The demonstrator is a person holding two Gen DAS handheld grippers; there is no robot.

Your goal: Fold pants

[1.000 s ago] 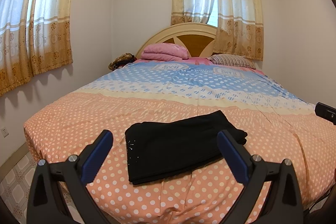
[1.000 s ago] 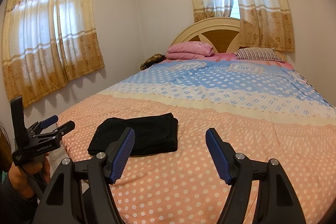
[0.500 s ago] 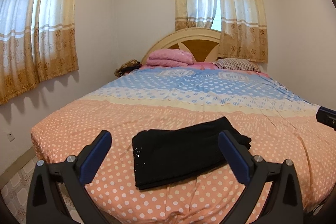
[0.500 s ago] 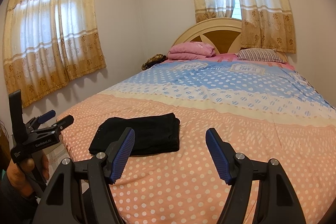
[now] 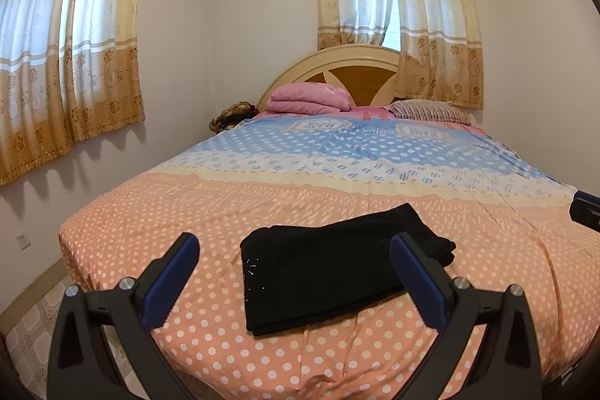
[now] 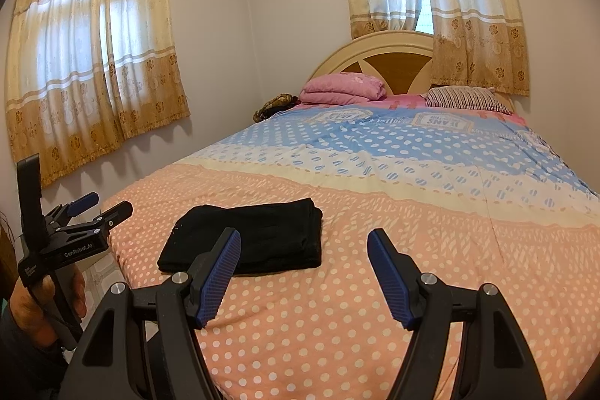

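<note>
I see the black pants [image 5: 337, 261] lying folded in a neat pile near the close edge of the bed [image 5: 375, 175]. My left claw [image 5: 294, 272] and right claw [image 6: 303, 272] are both spread wide, holding nothing. I think the folding is done.

Both grippers, left gripper [image 5: 294, 252] and right gripper [image 6: 303, 246], have black triangular frames, silver screws and ribbed blue pads; the left's body reads "GenRobot.AI" in white.
</note>
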